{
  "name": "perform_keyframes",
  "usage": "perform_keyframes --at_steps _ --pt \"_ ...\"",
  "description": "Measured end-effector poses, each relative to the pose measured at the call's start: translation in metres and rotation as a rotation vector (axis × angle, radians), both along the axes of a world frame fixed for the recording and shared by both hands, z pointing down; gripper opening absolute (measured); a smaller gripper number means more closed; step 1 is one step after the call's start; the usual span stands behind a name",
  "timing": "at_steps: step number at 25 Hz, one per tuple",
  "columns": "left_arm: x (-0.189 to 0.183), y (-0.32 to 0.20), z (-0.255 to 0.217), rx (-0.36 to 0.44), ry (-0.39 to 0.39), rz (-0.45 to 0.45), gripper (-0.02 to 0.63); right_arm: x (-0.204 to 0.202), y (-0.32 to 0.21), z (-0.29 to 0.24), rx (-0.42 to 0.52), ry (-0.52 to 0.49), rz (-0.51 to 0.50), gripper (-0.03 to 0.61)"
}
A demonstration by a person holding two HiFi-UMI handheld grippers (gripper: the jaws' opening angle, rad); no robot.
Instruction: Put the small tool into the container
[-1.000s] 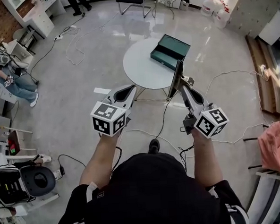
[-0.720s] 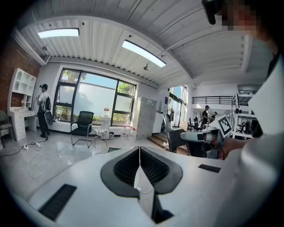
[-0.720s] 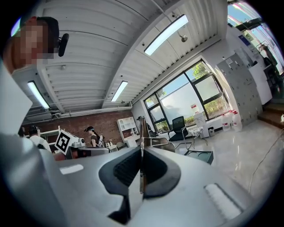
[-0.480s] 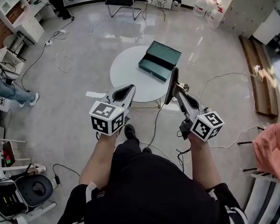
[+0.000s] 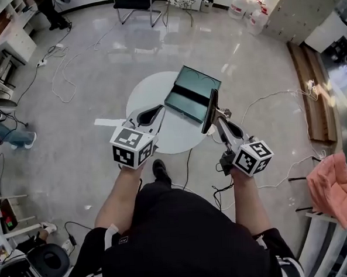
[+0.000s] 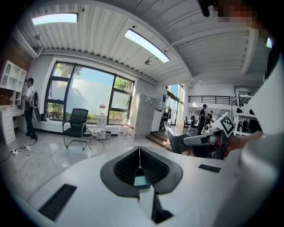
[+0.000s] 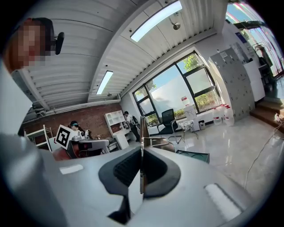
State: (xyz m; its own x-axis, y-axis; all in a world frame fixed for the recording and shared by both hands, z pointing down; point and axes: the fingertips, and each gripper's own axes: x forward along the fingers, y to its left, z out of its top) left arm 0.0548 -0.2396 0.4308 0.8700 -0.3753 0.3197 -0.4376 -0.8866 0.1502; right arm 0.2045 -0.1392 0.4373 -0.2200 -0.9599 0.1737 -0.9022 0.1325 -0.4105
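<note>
On my right gripper [image 7: 142,153] the two fingers are pressed together on the small tool [image 7: 141,133], a thin flat strip that I see edge-on. Most of its length stands clear beyond the fingertips. In the head view, the right gripper [image 5: 218,118] carries the small tool [image 5: 210,110] as a long dark bar rising ahead of the tips. Its far end overlaps the near edge of the container [image 5: 196,84]. I cannot tell how high above the box it is.

My left gripper [image 6: 139,149] has its fingers closed on each other with nothing gripped. A small teal patch shows low between the pads, and I can't say what it is. In the head view the left gripper [image 5: 150,114] sits well to the left of the tool, over the near part of the round table [image 5: 143,99].

The grip worries me most. With so little of the strip in the pads and so much sticking out, I think any knock on the free end could swivel it or lever it out. The open box lies just beyond the tips, so its near wall is the likely thing to catch. If I let go too early, I expect the tool would land on the tabletop or go over the edge to the floor. A cable [image 5: 186,166] trails on the floor behind the fingers by the person's shoe [image 5: 159,167], and snagging it could jolt both hands.
</note>
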Motion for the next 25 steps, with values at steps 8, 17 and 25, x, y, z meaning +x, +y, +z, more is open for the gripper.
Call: perform_keyframes --at_steps 8,17,25 --pt "0.002 -0.095 0.017 -0.052 0.009 0.006 0.011 0.014 -0.095 -0.004 -0.023 0.027 0.042 0.012" --pt "0.015 -0.13 0.038 -0.128 0.021 -0.026 0.011 0.029 -0.138 0.046 -0.167 0.051 -0.008 0.012" --pt "0.022 -0.143 0.051 -0.161 -0.007 -0.137 0.011 0.046 -0.162 0.111 -0.302 0.065 -0.144 0.012"
